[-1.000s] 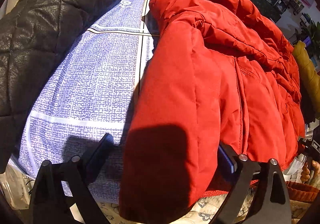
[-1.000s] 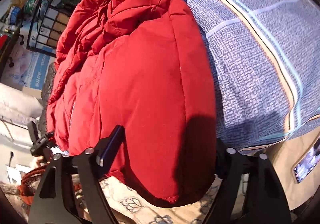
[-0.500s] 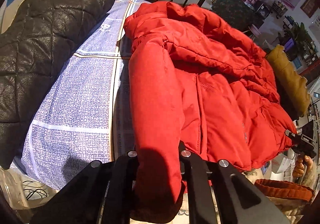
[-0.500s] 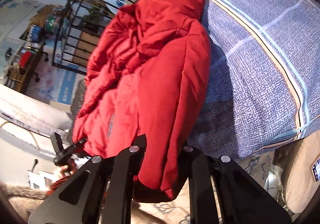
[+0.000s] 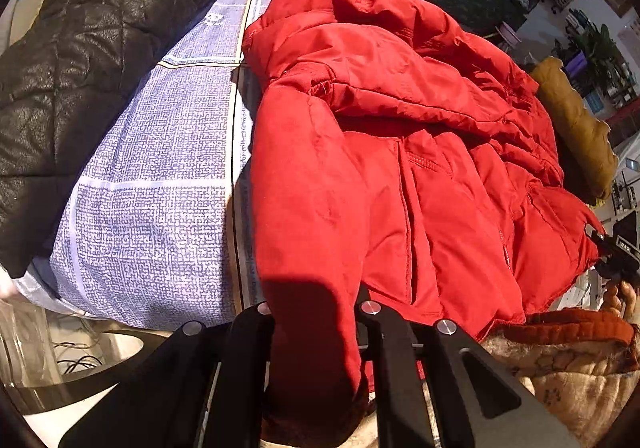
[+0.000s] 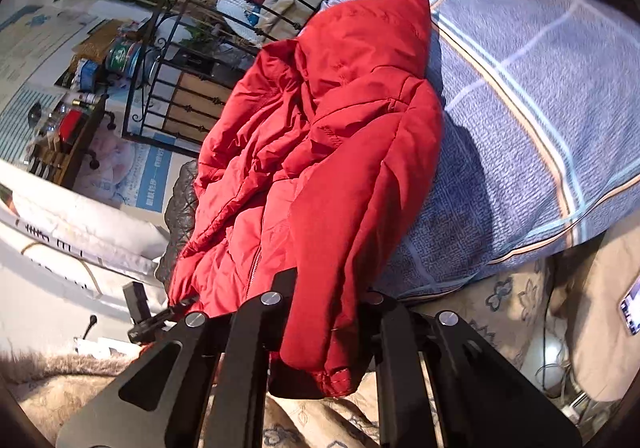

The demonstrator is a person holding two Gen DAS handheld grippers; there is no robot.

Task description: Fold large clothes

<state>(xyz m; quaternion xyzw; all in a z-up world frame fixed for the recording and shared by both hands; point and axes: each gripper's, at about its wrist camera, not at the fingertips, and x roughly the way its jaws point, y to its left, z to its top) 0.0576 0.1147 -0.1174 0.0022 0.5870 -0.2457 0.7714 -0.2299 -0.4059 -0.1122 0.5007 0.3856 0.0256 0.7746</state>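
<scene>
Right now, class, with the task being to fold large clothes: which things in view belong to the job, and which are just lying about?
Part of the job:
- red jacket
- left gripper, shut on a sleeve
- right gripper, shut on the other sleeve

Lying about:
- black quilted jacket
- mustard garment
- blue checked bedsheet

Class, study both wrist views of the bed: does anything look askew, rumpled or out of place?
Yes. The red puffer jacket lies rumpled, its hood bunched up, with both sleeve ends hanging over the bed's edge. Each is pinched in a tool: left tool, right tool. A black quilted jacket is heaped beside it on the blue checked bedspread.
</scene>
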